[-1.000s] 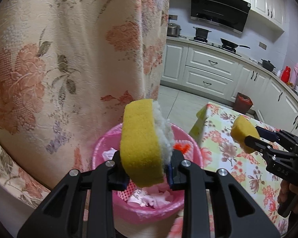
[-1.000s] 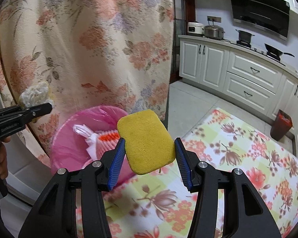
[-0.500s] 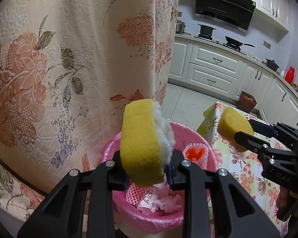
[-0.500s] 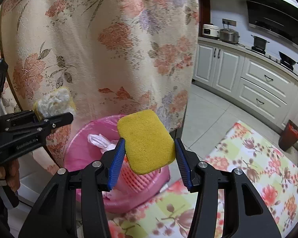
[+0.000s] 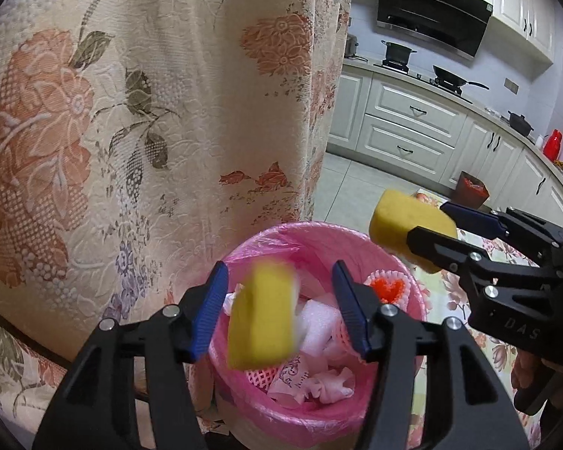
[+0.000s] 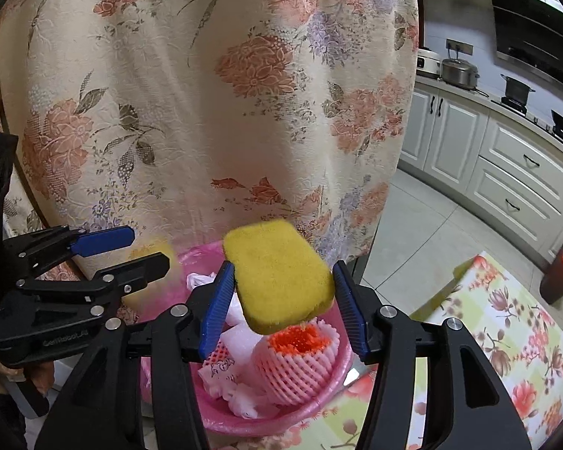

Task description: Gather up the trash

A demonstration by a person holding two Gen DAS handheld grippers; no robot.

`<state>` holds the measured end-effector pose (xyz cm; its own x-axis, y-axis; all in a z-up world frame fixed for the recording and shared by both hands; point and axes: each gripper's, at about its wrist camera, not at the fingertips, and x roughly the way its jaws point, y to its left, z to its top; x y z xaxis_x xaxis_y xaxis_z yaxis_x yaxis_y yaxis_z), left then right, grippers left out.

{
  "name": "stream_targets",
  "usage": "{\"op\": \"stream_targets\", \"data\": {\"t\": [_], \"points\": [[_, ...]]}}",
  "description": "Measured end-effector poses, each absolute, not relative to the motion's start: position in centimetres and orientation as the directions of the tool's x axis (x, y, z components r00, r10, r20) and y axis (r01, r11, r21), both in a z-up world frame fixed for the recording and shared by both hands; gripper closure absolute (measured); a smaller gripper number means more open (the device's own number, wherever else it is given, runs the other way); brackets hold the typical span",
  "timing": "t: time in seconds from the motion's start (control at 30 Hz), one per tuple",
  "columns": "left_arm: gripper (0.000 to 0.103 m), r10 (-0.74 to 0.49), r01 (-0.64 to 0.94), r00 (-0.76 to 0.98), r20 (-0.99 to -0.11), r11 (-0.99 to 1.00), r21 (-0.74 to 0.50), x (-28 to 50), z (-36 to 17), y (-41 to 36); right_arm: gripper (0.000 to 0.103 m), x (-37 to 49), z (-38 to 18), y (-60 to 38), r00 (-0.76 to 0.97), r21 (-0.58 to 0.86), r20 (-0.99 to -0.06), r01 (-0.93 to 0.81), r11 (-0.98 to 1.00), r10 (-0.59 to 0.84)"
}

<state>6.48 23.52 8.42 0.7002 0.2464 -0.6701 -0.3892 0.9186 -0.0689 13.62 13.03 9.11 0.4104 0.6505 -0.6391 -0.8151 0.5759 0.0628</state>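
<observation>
Left gripper [image 5: 279,307] jaws opening, pads clear of blurred yellow sponge with white backing [image 5: 262,318] hanging loose between them over pink-lined round trash bin [image 5: 319,236]. Bin holds pink foam fruit net [image 6: 300,360] and crumpled wrappers. Right gripper [image 6: 281,300] jaws opening; flat yellow rectangular sponge [image 6: 277,281] between them over bin, pads just off it.

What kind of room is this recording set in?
Most likely a home kitchen with a dining corner: white cabinets, a range hood above a stove with pots, and a table under a floral cloth beside a pink trash bin.
</observation>
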Motion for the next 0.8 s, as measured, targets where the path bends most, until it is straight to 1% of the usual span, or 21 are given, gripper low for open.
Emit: {"op": "stream_targets", "data": {"t": [0.07,0.27,0.3,0.37,0.6,0.67,0.73,0.8], "points": [[0.048,0.249,-0.395,0.699,-0.671,0.916,-0.071,6.3,8.4,23.7,0.041,13.7,9.1,13.0,0.420,0.059,-0.636,-0.810,0.583,0.647],[0.047,0.255,-0.404,0.699,-0.668,0.912,-0.075,5.5,8.4,23.9,0.041,14.1,8.9,12.3,0.431,0.061,-0.636,-0.798,0.599,0.640],[0.046,0.255,-0.405,0.700,-0.667,0.911,-0.076,5.3,8.5,23.9,0.041,14.1,8.9,12.0,0.432,0.064,-0.635,-0.797,0.601,0.640],[0.040,0.257,-0.407,0.701,-0.665,0.910,-0.077,5.0,8.5,23.9,0.041,13.9,8.8,11.5,0.436,0.063,-0.635,-0.793,0.606,0.637],[0.035,0.252,-0.398,0.708,-0.660,0.914,-0.078,3.5,8.7,22.4,0.037,12.9,8.3,8.4,0.470,0.069,-0.628,-0.760,0.646,0.620],[0.032,0.250,-0.396,0.711,-0.658,0.914,-0.081,2.9,8.8,21.9,0.036,12.4,8.1,7.2,0.475,0.075,-0.627,-0.752,0.655,0.617],[0.029,0.246,-0.394,0.714,-0.656,0.915,-0.086,2.4,8.9,21.4,0.031,11.8,8.0,6.2,0.487,0.079,-0.623,-0.739,0.669,0.612],[0.027,0.243,-0.387,0.715,-0.656,0.918,-0.082,1.9,8.9,20.7,0.031,11.3,7.9,5.4,0.494,0.079,-0.621,-0.733,0.676,0.608]]}}
